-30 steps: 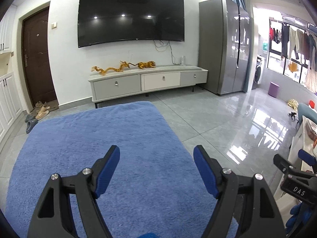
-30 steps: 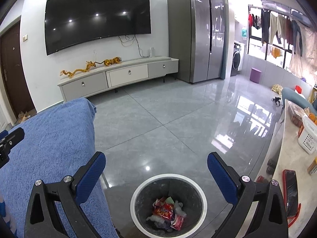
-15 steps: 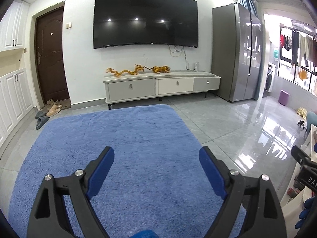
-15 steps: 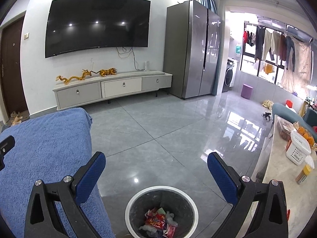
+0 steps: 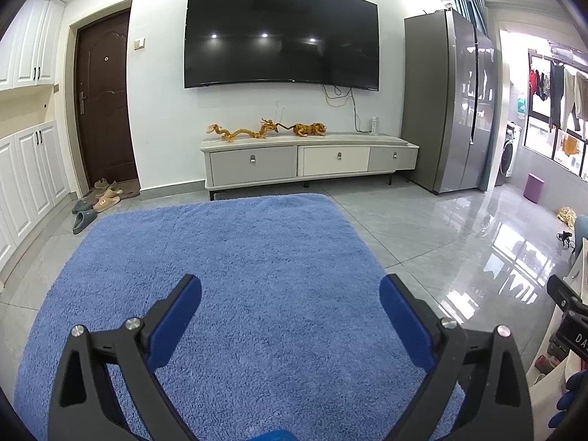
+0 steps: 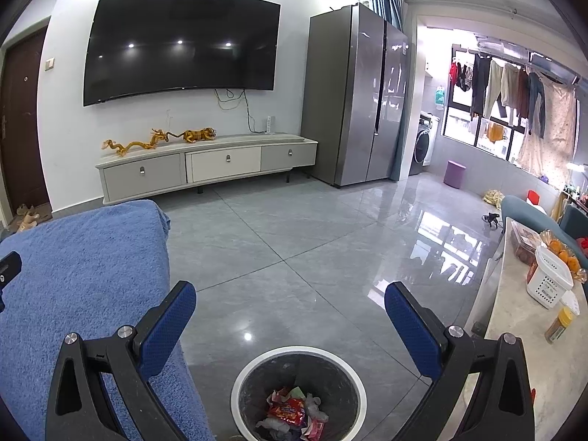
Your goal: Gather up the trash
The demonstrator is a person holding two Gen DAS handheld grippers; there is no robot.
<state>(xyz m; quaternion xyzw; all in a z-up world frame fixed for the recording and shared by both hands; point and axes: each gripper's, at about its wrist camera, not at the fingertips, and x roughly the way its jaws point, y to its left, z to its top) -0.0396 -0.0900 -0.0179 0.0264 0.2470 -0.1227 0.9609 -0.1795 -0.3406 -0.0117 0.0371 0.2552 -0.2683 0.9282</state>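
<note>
A round black trash bin with a white rim (image 6: 235, 386) stands on the grey tile floor, low in the right wrist view. Inside it lie crumpled wrappers (image 6: 290, 409), red, white and green. My right gripper (image 6: 290, 303) is open and empty, held above and just behind the bin. My left gripper (image 5: 290, 292) is open and empty over a blue shaggy cloth surface (image 5: 235, 264). No loose trash shows on the blue surface. The right gripper's edge shows at the right of the left wrist view (image 5: 567, 316).
A TV console (image 5: 308, 158) with gold dragon figures, a wall TV (image 5: 281, 36) and a steel fridge (image 5: 448, 103) stand along the far wall. Slippers (image 5: 97, 202) lie by the brown door. A counter (image 6: 522, 338) with a white basket, fruit and a jar is at the right.
Both grippers have tilted upward and drawn back a little; more wall shows, and the bin sits lower in the right view. Both stayed open and empty.
</note>
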